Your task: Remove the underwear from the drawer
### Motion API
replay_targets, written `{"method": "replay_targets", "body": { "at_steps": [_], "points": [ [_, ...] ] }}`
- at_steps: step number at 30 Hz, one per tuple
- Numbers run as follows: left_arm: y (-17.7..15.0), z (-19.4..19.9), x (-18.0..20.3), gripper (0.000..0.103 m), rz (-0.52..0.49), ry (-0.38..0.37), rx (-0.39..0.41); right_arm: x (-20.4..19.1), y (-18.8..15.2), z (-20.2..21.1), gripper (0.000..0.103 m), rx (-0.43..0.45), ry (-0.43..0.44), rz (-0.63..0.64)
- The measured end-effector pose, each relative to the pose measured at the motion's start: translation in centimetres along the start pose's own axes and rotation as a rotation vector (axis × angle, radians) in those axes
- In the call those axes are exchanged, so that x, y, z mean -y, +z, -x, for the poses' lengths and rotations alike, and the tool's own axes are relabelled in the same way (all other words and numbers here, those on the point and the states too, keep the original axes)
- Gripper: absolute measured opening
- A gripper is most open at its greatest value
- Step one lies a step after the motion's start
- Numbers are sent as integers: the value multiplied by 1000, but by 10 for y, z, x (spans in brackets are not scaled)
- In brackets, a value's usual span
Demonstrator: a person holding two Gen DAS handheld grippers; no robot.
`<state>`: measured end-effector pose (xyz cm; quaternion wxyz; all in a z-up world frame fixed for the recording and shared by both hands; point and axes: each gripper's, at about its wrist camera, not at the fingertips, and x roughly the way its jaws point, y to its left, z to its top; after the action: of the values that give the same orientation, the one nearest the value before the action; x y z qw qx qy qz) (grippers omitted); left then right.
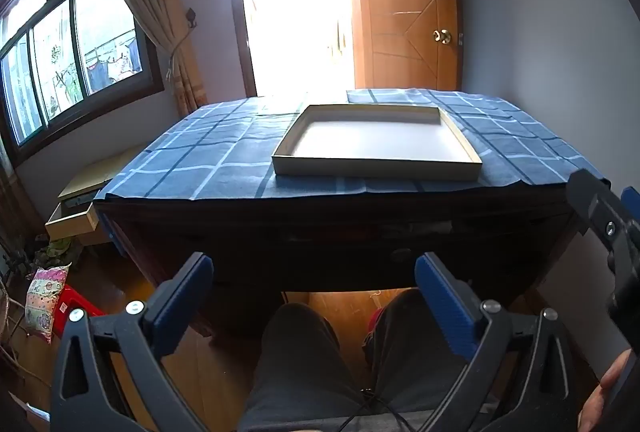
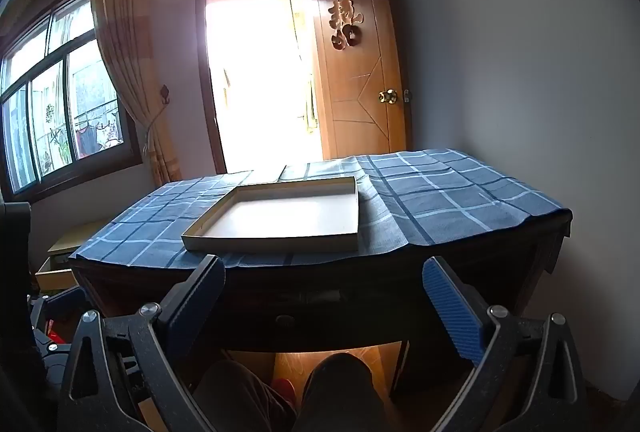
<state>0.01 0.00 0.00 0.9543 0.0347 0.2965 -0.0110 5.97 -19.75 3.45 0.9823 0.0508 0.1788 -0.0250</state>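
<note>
A dark wooden desk stands in front of me with a closed drawer (image 1: 360,248) in its front; the round drawer knob (image 1: 401,254) shows in the left wrist view and again in the right wrist view (image 2: 285,320). No underwear is visible. My left gripper (image 1: 314,272) is open and empty, held short of the drawer front, above the person's knees. My right gripper (image 2: 324,280) is open and empty, also short of the drawer front (image 2: 320,304). The right gripper's body (image 1: 612,232) shows at the right edge of the left wrist view.
A blue checked cloth (image 1: 200,159) covers the desk top. A shallow cardboard tray (image 1: 376,167) lies on it, empty. An open door (image 1: 408,31) and bright doorway are behind. A low cabinet with an open drawer (image 1: 72,224) and bags sit at left.
</note>
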Motion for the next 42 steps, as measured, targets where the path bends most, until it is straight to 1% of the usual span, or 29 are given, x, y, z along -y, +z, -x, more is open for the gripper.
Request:
{"method": "replay_targets", "body": {
  "at_steps": [14,42],
  "points": [
    [4,-4,-3,103,3,-2,-4,-1,-1,-1,101,-12,-4,3],
    [0,-4,-2,103,9,-1,-6,-4,-3,-3,101,-17,-2,5]
  ]
}}
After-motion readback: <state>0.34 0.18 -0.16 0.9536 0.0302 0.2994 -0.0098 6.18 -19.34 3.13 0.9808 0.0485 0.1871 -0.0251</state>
